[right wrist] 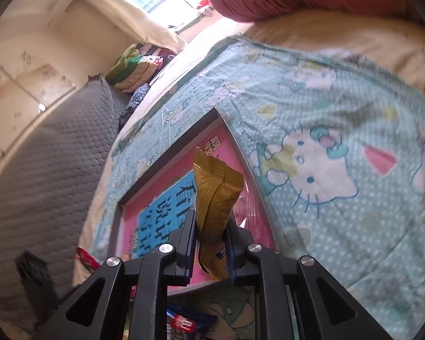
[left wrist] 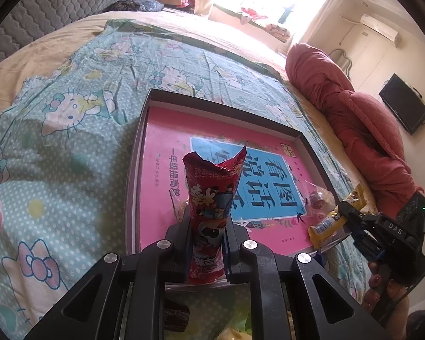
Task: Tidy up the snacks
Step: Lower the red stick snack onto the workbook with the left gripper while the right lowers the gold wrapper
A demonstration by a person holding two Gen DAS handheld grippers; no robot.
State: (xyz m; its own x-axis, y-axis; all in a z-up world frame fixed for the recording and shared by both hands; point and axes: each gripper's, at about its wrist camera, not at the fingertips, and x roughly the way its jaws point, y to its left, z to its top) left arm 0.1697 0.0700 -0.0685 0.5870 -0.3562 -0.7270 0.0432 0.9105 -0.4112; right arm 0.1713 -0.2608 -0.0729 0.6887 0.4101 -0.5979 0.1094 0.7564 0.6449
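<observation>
The left gripper (left wrist: 208, 243) is clamping one red snack packet (left wrist: 209, 198) upright over the box (left wrist: 138, 147) on the bed; the right gripper (right wrist: 211, 243) is pinching one yellow snack packet (right wrist: 216, 198) by the box's right edge, with open blanket (right wrist: 340, 198) lying beyond

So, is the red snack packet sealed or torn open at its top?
Torn open: the red snack packet, held upright by the left gripper, has a ragged, jagged top edge. Whether anything remains inside cannot be told.
</observation>
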